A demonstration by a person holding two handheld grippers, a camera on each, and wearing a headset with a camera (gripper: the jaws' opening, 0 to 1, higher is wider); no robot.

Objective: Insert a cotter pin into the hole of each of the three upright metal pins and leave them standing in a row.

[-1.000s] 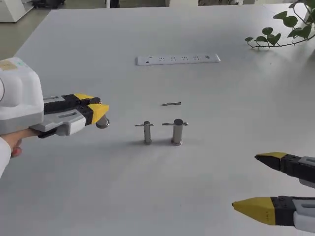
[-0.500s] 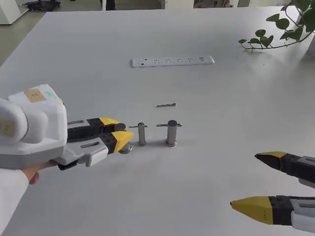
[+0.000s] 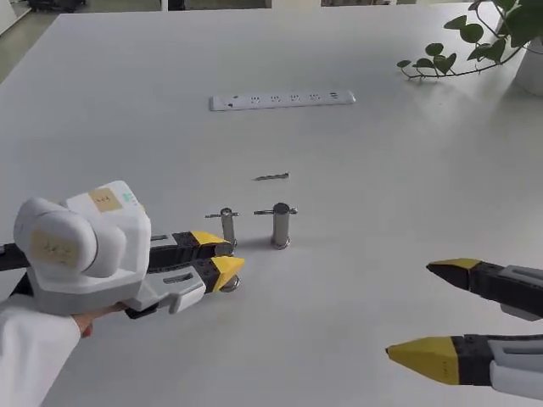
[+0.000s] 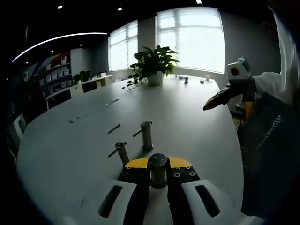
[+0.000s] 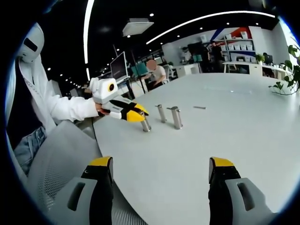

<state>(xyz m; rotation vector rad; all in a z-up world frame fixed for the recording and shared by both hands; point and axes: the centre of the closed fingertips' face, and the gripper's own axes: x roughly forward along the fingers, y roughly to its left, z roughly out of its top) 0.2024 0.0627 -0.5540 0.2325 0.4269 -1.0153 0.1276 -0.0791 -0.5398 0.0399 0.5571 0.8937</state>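
Pinching a third metal pin (image 4: 158, 169) upright, the jaws of the left gripper (image 3: 227, 254) are closed on its shaft, just left of the row. Two metal pins (image 3: 227, 227) (image 3: 281, 225) stand near each other on the white table (image 3: 382, 186), each with a cotter pin crosswise through its top. A loose cotter pin (image 3: 271, 177) lies beyond them. The right gripper (image 3: 414, 309) gapes wide, holding nothing, well apart from the pins.
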